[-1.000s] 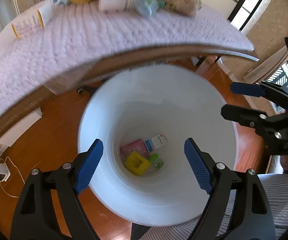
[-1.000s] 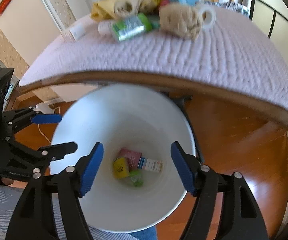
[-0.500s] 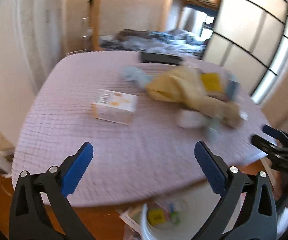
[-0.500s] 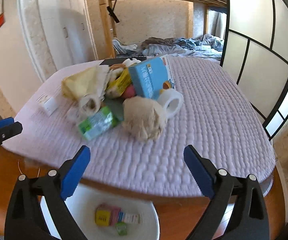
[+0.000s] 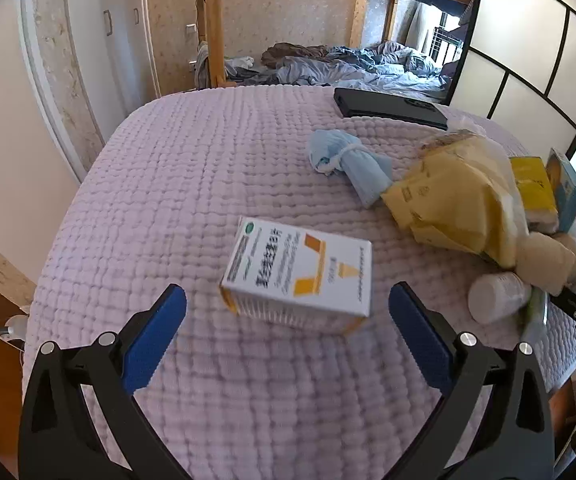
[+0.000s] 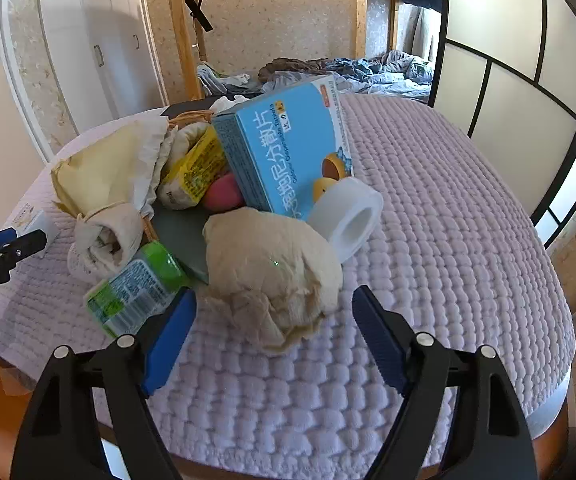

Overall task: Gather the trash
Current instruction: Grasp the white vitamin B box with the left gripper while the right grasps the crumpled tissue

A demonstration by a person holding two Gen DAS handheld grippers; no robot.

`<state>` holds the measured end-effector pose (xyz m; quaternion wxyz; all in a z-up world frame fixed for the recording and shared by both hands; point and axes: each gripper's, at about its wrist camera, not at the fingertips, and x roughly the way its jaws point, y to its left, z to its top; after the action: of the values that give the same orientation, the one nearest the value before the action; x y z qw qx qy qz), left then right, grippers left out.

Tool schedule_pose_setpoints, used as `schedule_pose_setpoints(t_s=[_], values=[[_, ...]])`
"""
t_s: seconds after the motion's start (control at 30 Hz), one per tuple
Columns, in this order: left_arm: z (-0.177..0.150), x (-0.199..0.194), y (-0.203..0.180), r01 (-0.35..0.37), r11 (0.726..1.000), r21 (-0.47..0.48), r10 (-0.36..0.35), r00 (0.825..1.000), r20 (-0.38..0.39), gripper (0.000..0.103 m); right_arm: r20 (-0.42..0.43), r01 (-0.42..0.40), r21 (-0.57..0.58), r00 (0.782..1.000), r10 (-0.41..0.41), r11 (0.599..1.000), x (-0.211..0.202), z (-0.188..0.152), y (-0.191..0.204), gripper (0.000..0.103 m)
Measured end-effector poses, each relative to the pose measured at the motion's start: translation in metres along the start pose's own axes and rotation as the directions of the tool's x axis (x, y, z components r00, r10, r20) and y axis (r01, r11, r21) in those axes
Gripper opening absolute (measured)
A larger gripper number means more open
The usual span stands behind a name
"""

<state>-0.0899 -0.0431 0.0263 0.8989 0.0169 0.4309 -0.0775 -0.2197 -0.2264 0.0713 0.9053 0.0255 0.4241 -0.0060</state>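
On the lilac quilted table cover [image 6: 448,208] there were two cardboard medicine boxes: one white-and-orange [image 5: 300,276], one blue [image 6: 288,148]. One beige crumpled paper wad [image 6: 271,268], one white tape roll [image 6: 348,220], one green-labelled bottle [image 6: 135,288], one yellow paper bag [image 5: 456,200], one knotted pale-blue cloth [image 5: 352,160], one black flat slab [image 5: 388,106]

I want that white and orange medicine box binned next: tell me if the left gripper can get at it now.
Probably yes. The white and orange medicine box lies alone on the quilted tabletop, right ahead of the open left gripper, with nothing between them.
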Motion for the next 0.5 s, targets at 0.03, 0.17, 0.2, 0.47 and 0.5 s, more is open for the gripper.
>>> schedule_pose_setpoints(t_s=[0.03,0.17,0.2,0.47,0.5], values=[[0.002,0.003,0.001,-0.002,1.000,-0.001,0.002,1.000,-0.002,0.102,0.002,0.008,-0.007,1.000,-0.008,1.000,0.001,0.001,0.002,0.079],[-0.001,0.004,0.007,-0.006,1.000,0.003,0.006,1.000,-0.006,0.102,0.005,0.025,-0.019,1.000,-0.025,1.000,0.008,0.006,0.009,0.078],[-0.001,0.004,0.007,-0.008,1.000,0.005,0.008,1.000,-0.007,0.102,0.005,0.026,-0.019,1.000,-0.026,0.999,0.010,0.007,0.010,0.078],[0.004,0.015,0.004,-0.021,0.999,0.038,0.022,1.000,-0.018,0.087,0.002,0.010,-0.027,1.000,-0.010,1.000,0.013,0.006,0.014,0.061],[0.004,0.015,0.003,-0.023,0.999,0.045,0.024,1.000,-0.018,0.085,0.004,0.010,-0.034,1.000,-0.010,0.999,0.012,0.006,0.014,0.059]])
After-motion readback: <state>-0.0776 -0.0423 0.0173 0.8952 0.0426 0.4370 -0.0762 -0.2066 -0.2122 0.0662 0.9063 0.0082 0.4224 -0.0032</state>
